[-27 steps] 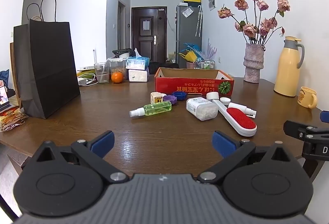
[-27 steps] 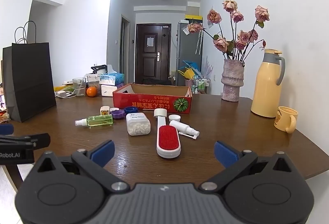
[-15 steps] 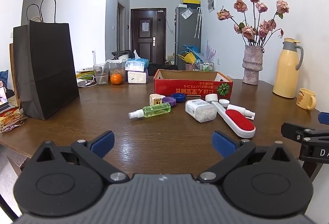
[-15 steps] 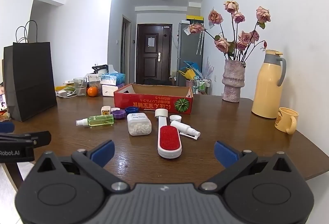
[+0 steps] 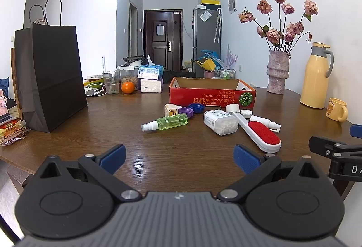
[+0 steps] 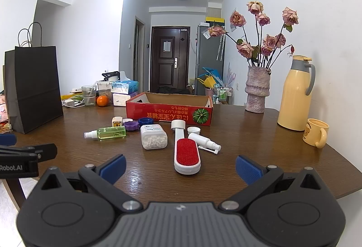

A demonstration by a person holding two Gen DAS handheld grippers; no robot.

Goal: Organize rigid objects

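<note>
Hovering over the desk (image 6: 260,133), I've got left gripper (image 5: 179,157) and right gripper (image 6: 180,166) jaws spread wide, empty; lint brush (image 6: 186,154), pill box (image 6: 153,139), green bottle (image 6: 110,133) lie before the red box (image 6: 168,112).

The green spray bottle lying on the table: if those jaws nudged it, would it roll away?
Probably. The green spray bottle lies on its side on the smooth wooden table, so a sideways push could roll it. It looks like light, stiff, possibly slippery plastic.

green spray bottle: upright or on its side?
On its side. The green spray bottle lies flat on the table, white nozzle pointing left, in front of the purple cap.
</note>
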